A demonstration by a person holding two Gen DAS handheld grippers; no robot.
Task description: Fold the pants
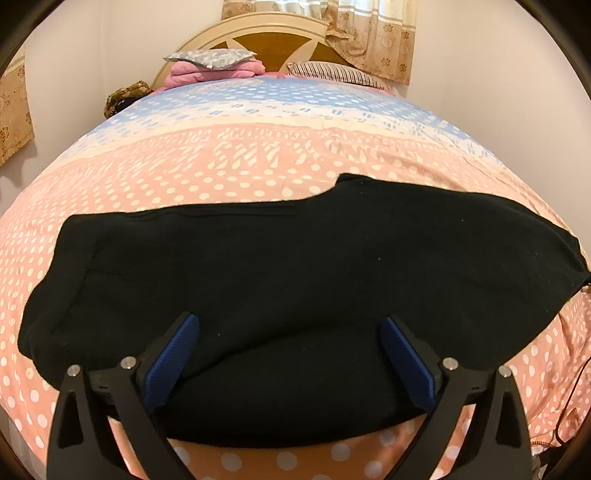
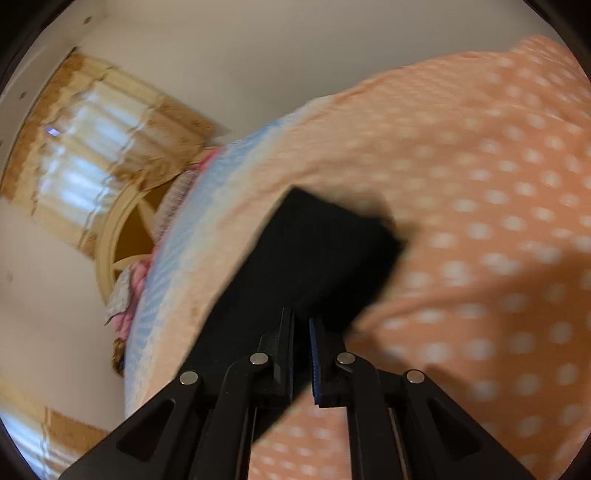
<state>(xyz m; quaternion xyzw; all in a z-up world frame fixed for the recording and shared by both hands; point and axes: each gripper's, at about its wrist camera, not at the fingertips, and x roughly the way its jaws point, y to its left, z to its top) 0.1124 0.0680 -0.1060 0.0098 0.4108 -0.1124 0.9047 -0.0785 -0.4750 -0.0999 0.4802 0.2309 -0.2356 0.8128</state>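
Observation:
Black pants (image 1: pixel 295 266) lie spread across the near part of a bed with a pink polka-dot cover (image 1: pixel 258 158). My left gripper (image 1: pixel 290 325) is open, its blue pads (image 1: pixel 173 354) spread wide just above the near edge of the pants, holding nothing. In the tilted, blurred right wrist view, my right gripper (image 2: pixel 302 321) is shut on a strip of the black pants (image 2: pixel 317 251), which hangs forward from the fingers over the bed cover (image 2: pixel 480 221).
A headboard (image 1: pixel 258 33) stands at the far end with a grey pillow (image 1: pixel 210 57) on pink folded cloth and a striped pillow (image 1: pixel 332 72). Curtains (image 1: pixel 373 33) hang behind. A dark cable (image 1: pixel 569 398) lies at the right bed edge.

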